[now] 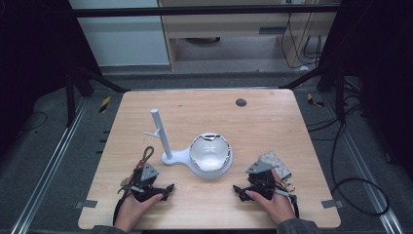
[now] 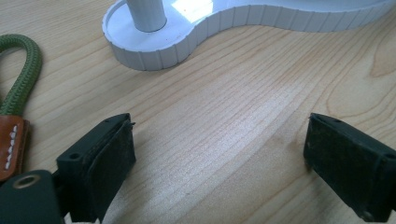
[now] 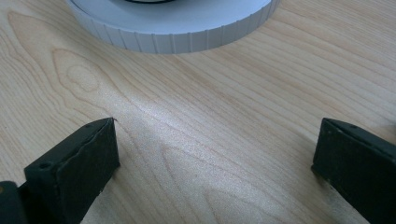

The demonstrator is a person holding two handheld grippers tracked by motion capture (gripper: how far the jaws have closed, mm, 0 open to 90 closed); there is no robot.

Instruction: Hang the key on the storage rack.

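A green cord strap (image 1: 146, 157) with a brown leather tab lies flat on the desk (image 1: 272, 122), just left of the white stand (image 1: 175, 157), its loop pointing away from the person. A pale patterned pouch (image 1: 275, 163) with a metal clip lies flat, well right of that stand.

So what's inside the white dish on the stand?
The white dish looks empty: a glossy inner surface with bright reflections near its rim. Whatever lies beneath it on the white stand is covered.
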